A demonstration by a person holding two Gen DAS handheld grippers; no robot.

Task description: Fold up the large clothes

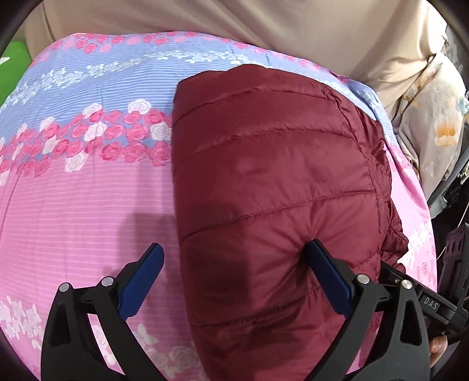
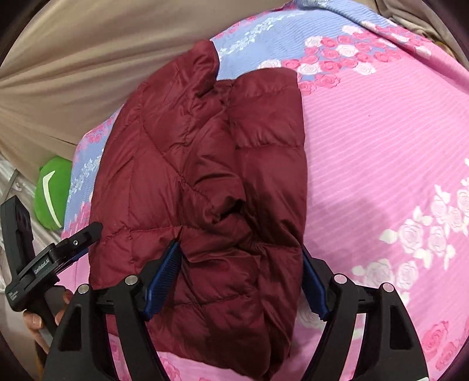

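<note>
A maroon quilted puffer jacket (image 1: 272, 175) lies folded into a compact bundle on a pink and blue floral bed sheet (image 1: 88, 205). My left gripper (image 1: 234, 249) is open over its near left edge; the right finger presses into the jacket and the left finger hangs over the sheet. In the right wrist view the jacket (image 2: 205, 164) shows folded layers and a collar at the far end. My right gripper (image 2: 240, 249) is open with its jaws straddling the jacket's near end. The left gripper's body (image 2: 55, 258) shows at the left there.
A beige curtain (image 1: 263, 23) hangs behind the bed. A floral fabric bundle (image 1: 433, 111) lies at the right. A green cushion (image 2: 52, 190) sits past the bed's left edge. The sheet (image 2: 381, 146) extends right of the jacket.
</note>
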